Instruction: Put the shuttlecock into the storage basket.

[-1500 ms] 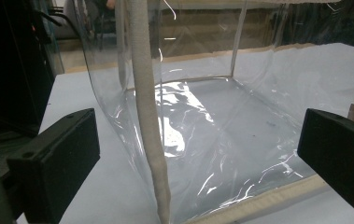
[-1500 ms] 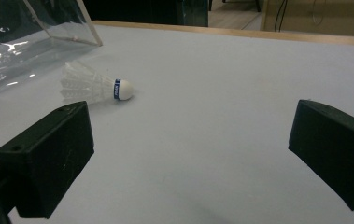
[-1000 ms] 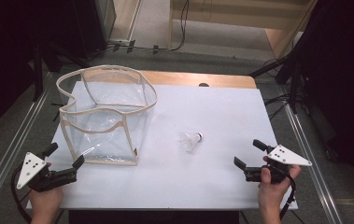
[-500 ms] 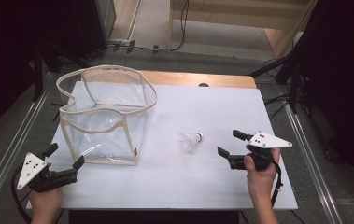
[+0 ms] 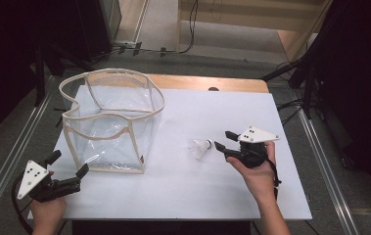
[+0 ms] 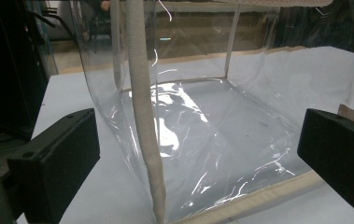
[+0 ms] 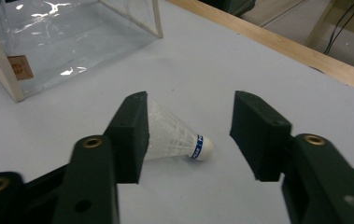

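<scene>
A white shuttlecock (image 5: 202,148) lies on its side on the white table (image 5: 183,196), right of the clear plastic bag (image 5: 112,122). Seen along the right gripper (image 5: 222,140), its cork tip points right and its feathers left. That gripper's jaws are spread just before it. The left gripper (image 5: 67,165) is also spread, near the bag's corner.

white shuttlecock (image 5: 201,148) on its side, table (image 5: 183,191); clear bag (image 5: 112,122) upright
</scene>
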`<state>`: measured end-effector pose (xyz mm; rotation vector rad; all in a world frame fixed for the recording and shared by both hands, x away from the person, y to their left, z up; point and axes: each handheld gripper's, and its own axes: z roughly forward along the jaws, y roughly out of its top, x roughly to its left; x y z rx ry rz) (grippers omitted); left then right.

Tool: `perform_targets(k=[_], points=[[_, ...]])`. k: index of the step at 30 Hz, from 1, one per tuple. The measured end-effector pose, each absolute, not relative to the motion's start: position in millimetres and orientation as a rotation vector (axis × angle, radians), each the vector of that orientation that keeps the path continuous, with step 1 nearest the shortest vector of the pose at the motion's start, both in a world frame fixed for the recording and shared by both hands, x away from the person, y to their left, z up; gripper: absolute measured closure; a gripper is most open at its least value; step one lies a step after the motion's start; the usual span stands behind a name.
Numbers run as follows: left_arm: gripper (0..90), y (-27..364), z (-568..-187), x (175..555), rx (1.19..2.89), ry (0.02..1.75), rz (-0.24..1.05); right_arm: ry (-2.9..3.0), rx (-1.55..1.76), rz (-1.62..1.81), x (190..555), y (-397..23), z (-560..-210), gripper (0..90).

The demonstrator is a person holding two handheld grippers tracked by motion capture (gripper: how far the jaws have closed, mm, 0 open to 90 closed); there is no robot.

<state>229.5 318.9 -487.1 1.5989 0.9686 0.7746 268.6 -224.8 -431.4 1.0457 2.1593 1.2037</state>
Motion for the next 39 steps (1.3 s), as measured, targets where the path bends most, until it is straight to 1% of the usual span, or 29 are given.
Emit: perform_targets(k=[2, 4, 6, 13, 26, 39], points=[[0.0, 318.8, -487.1, 229.2, 1.600, 0.966, 0.778, 2.167, 1.038, 1.176, 270.2, -222.2, -432.6, 57.5], [0.0, 318.5, -487.1, 228.9, 1.601, 0.965, 0.779, 2.197, 1.028, 1.150, 271.8, -220.5, -434.4, 68.4], [0.0, 318.5, -487.1, 228.8, 1.600, 0.965, 0.779, 2.245, 1.008, 1.151, 273.8, -218.9, -436.6, 75.4], [0.0, 318.2, -487.1, 228.6, 1.603, 0.962, 0.783, 2.349, 0.989, 1.135, 279.8, -212.1, -443.1, 87.1], [0.0, 318.2, -487.2, 228.6, 1.601, 0.963, 0.780, 2.468, 0.962, 1.029, 291.8, -198.1, -460.4, 87.8], [0.0, 317.8, -487.1, 228.6, 1.606, 0.959, 0.781, 2.578, 0.896, 0.965, 300.7, -173.2, -474.6, 87.8]])
